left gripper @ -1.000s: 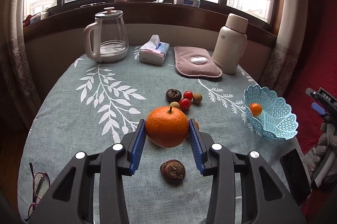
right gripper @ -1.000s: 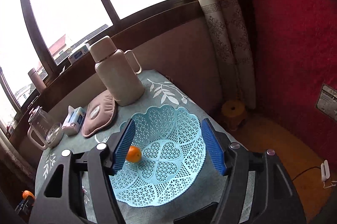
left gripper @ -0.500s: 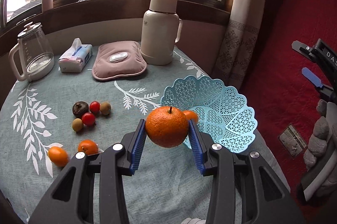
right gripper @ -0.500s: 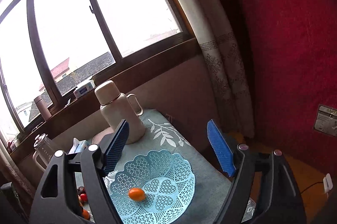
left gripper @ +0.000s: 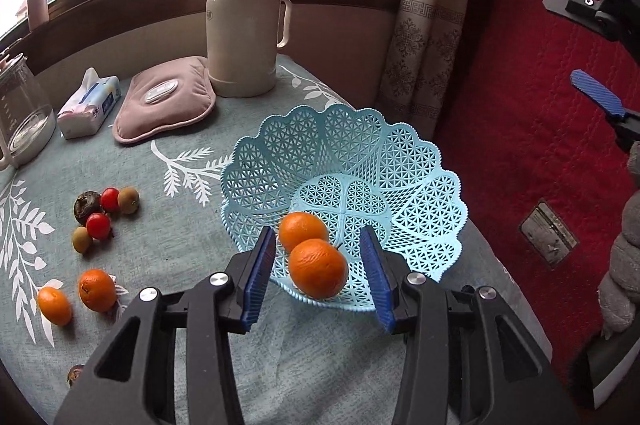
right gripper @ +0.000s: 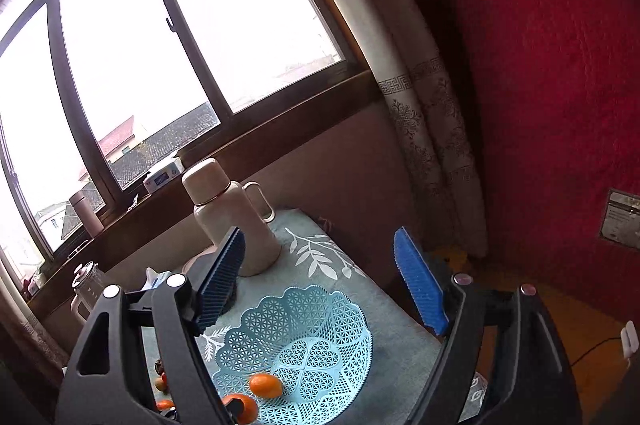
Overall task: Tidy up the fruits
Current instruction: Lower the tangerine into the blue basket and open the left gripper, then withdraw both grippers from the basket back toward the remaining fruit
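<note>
A light blue lattice basket (left gripper: 404,161) stands at the table's right edge. In it lie a big orange (left gripper: 318,267) and a smaller orange fruit (left gripper: 302,229). My left gripper (left gripper: 320,277) is open just above the basket's near rim, its blue pads on either side of the big orange with gaps. Two small oranges (left gripper: 96,289), red and brownish small fruits (left gripper: 100,213) lie on the cloth to the left. My right gripper (right gripper: 324,277) is open and empty, high above the basket (right gripper: 320,329).
A cream thermos (left gripper: 244,25), a pink hot-water pad (left gripper: 164,97), a tissue pack (left gripper: 90,105) and a glass kettle (left gripper: 20,109) stand at the back. A dark fruit (left gripper: 74,375) lies near the front edge. Red wall and curtain at right.
My left gripper carried the big orange from the table's middle to the basket and opened; the orange now lies in the basket. My right gripper rose higher above the basket.
</note>
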Demonstrator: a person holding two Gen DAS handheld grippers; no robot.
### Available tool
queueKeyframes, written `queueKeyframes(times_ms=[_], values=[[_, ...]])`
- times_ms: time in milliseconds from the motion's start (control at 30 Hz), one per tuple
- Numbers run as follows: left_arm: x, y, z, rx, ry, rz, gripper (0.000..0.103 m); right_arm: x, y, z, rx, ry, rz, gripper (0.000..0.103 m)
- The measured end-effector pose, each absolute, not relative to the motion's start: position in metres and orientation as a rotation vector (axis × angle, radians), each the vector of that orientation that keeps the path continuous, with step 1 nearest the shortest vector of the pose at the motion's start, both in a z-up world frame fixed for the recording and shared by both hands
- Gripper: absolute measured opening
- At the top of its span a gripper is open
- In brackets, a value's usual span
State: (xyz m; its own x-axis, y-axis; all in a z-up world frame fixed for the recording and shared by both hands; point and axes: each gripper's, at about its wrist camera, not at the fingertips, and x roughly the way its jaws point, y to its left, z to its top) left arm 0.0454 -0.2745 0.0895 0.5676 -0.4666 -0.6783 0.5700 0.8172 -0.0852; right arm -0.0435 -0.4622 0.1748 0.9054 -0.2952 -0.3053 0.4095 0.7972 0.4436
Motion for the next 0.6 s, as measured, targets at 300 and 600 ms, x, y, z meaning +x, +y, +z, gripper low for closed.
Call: queueKeyframes(times_ms=[300, 600], values=[[0.046, -0.257, 0.103, 0.123, 0.697, -0.547, 0.084, -0.049, -0.459, 0.179, 0.525, 0.207, -0.370, 0.080], [0.044, -0.239, 0.116, 0.124, 0.647, -0.487, 0.085, -0.051, -0.452, 0.182, 0.520, 0.191, -0.357, 0.085]])
